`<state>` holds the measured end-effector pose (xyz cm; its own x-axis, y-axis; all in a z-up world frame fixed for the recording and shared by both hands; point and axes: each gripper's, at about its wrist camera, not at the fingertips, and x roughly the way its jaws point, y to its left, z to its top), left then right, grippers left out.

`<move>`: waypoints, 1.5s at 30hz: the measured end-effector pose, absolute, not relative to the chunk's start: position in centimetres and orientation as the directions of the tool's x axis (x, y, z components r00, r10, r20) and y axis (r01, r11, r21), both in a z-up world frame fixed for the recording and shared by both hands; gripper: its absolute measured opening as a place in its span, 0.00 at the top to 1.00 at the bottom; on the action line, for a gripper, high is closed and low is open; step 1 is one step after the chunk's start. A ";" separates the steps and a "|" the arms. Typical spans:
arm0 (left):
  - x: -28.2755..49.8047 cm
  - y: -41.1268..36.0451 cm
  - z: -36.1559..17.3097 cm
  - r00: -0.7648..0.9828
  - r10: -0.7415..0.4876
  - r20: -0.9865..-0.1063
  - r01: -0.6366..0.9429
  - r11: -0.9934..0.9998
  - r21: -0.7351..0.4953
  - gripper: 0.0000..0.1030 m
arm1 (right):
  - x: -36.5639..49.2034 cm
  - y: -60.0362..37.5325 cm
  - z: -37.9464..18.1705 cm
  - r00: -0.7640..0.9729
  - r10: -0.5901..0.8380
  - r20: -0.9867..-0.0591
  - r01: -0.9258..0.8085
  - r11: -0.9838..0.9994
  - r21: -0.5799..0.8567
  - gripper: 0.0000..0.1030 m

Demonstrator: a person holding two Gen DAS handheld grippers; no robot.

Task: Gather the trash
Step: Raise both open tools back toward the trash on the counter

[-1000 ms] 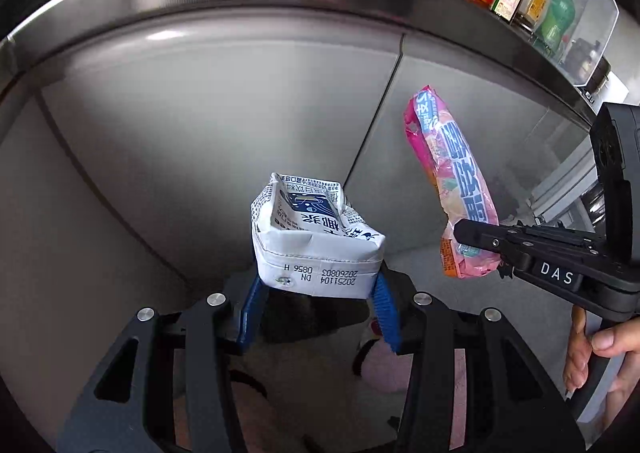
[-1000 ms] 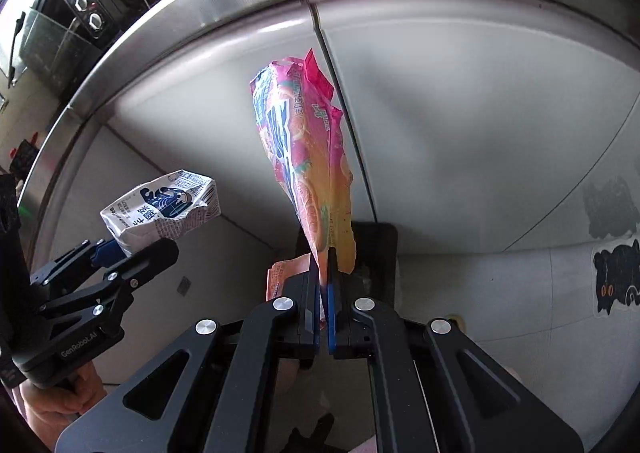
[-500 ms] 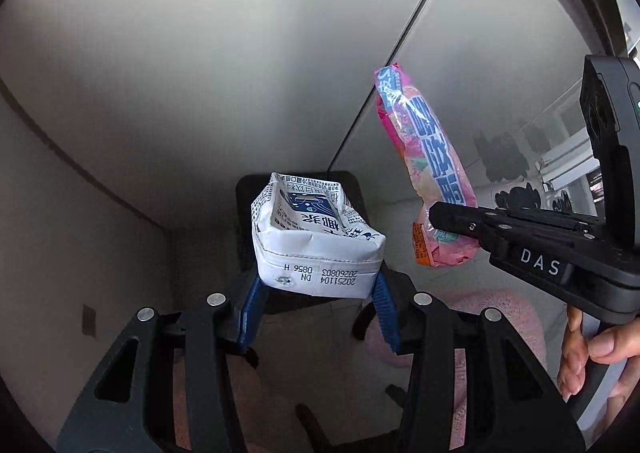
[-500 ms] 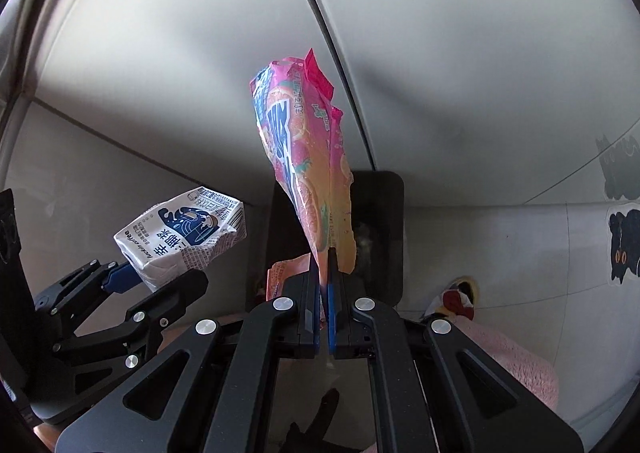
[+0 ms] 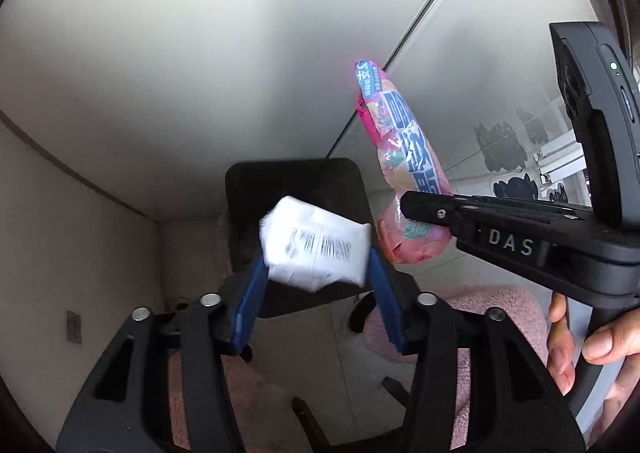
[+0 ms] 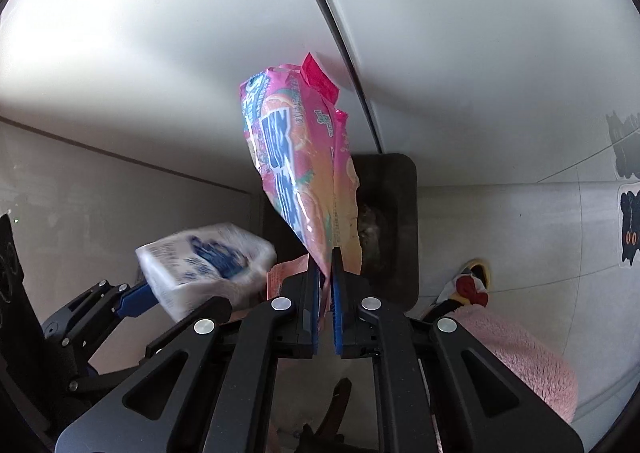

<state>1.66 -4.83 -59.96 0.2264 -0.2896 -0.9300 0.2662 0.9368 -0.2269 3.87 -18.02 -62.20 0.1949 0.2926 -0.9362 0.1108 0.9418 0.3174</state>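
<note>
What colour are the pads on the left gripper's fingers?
Blue pads on black fingers, clearest in the left wrist view, either side of the white carton.

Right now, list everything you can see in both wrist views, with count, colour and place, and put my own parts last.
milk carton: one, white with blue print, blurred, between the left tongs' fingers over the bin.
snack bag: one, pink with blue lettering, pinched at its lower edge, standing up from the right tongs.
bin: one, black, open, on the floor against the cabinet.
cabinet doors: two, white, behind the bin.
fuzzy slippers: pink, on the floor at lower right.
wall outlet: one, grey, low on the left wall.
left tongs: black, blue pads, spread wide.
right tongs: black, blue pads.
hand: one, holding the right tongs' handle.
</note>
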 end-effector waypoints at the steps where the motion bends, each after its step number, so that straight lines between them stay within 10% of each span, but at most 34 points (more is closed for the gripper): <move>1: 1.6 -4.8 -59.8 0.234 -0.289 -0.928 0.265 0.938 -0.225 0.44 | 4.0 -18.0 -62.1 0.199 0.288 -0.937 0.115 0.942 0.314 0.81; 3: 1.5 -4.7 -59.2 0.247 -0.285 -0.926 0.263 0.940 -0.219 0.38 | 4.5 -18.4 -61.9 0.217 0.294 -0.931 0.124 0.937 0.326 0.34; 15: 0.1 -3.4 -53.9 0.363 -0.263 -0.894 0.249 0.952 -0.179 0.08 | 3.2 -18.5 -55.3 0.362 0.239 -0.901 0.082 0.955 0.286 0.09; 45: 3.2 0.0 -32.7 0.669 -0.268 -0.693 0.230 0.962 -0.149 0.08 | 2.6 -20.7 -30.8 0.766 0.158 -0.622 -0.055 0.982 0.182 0.03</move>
<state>3.23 0.02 -32.74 0.6691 -0.2677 -0.6933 0.2301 0.9617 -0.1492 2.62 -20.66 -30.82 0.7665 0.1584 -0.6224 -0.0552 0.9818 0.1819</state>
